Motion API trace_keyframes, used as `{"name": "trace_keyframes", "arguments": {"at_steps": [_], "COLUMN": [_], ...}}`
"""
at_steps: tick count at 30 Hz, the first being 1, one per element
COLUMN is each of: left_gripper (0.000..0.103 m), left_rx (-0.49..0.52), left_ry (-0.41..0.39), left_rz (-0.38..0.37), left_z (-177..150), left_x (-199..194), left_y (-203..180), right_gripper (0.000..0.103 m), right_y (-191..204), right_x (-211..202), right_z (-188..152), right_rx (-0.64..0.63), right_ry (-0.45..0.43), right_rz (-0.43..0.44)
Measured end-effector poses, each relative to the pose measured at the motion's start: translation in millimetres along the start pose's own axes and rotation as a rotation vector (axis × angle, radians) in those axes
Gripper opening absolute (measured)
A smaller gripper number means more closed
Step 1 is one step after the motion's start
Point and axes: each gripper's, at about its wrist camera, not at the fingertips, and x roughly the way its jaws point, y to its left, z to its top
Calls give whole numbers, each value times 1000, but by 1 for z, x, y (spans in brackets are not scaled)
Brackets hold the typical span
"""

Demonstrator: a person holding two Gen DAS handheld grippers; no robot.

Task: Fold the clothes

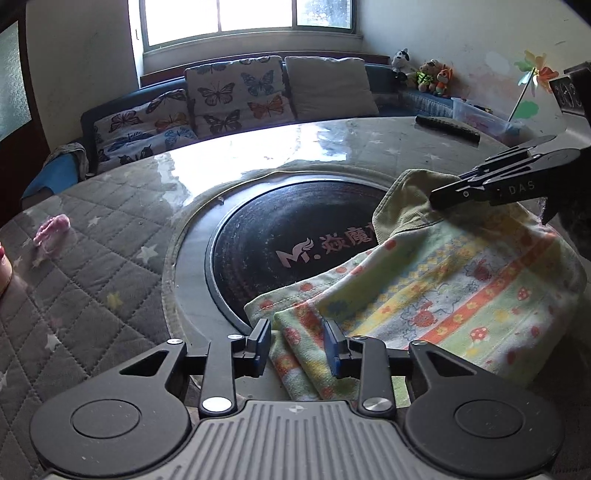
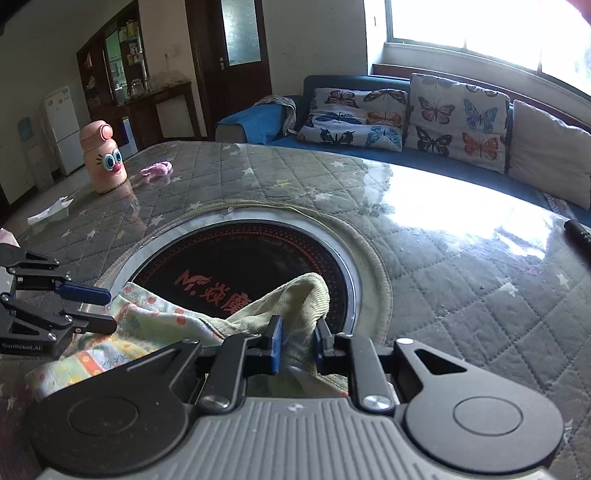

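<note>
The left claw (image 1: 298,345) stands spread, a corner of the patterned cloth (image 1: 461,295) loose between its fingers. The right claw (image 2: 298,341) pinches the cloth's pale-green edge. The folded cloth lies on the quilted tabletop (image 1: 92,277), partly over the dark round plate (image 1: 295,225).

Living room in daylight. A wide window (image 1: 245,16) above a blue sofa (image 2: 332,83) lights the scene and glares on the glass top of the quilted bench (image 2: 461,266). Butterfly-print cushions (image 1: 236,94) and a plain cushion (image 1: 330,86) line the sofa. A dark wooden door (image 2: 240,55), a glazed cabinet (image 2: 118,62) and a white fridge (image 2: 61,125) stand along the pale far wall.
</note>
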Motion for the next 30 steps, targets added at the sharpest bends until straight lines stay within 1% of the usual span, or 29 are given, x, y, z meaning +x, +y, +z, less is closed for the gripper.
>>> {"name": "trace_keyframes", "arguments": {"at_steps": [1,3,4,6,9,12,14,16,18,20,22,24,27,30], "left_gripper": [18,6,4,2,2,2,2,2,3,3,3,3,3,3], "left_rx": [-3,-7,-12,-19,-13,4,2,-8,-11,-11,-15,-22,-36,-33], "left_ry": [1,-3,-12,-35,-105,-167,-156,-118,-83,-72,-73,-74,-71,-69], "left_rz": [0,11,17,29,56,115,142,148,154,160,162,166,175,188], "left_z": [0,0,0,1,6,12,13,11,7,4,2,0,0,0], "left_x": [1,2,0,-5,-24,-38,-32,-18,-5,0,1,1,2,3], "left_y": [0,-1,-1,-1,-4,-6,-4,-1,1,1,1,2,2,-1], "right_gripper": [16,10,9,9,8,8,9,10,11,18,18,18,18,18], "right_y": [0,2,3,7,12,15,16,13,10,8,8,12,17,16], "right_x": [1,0,-2,-5,-18,-27,-19,2,13,6,-12,-29,-43,-44], "right_z": [0,0,0,1,6,12,15,16,14,11,4,-5,-25,-46], "right_rx": [-1,-9,-14,-26,-44,-48,-53,-32,-17,2,0,-29,-51,-40], "right_ry": [4,-1,-7,-24,-95,-167,-166,-118,-92,-107,-134,-141,-114,-71], "right_rz": [2,-7,-10,-17,-23,-26,-39,-55,-67,-64,-63,-57,-37,-52]}}
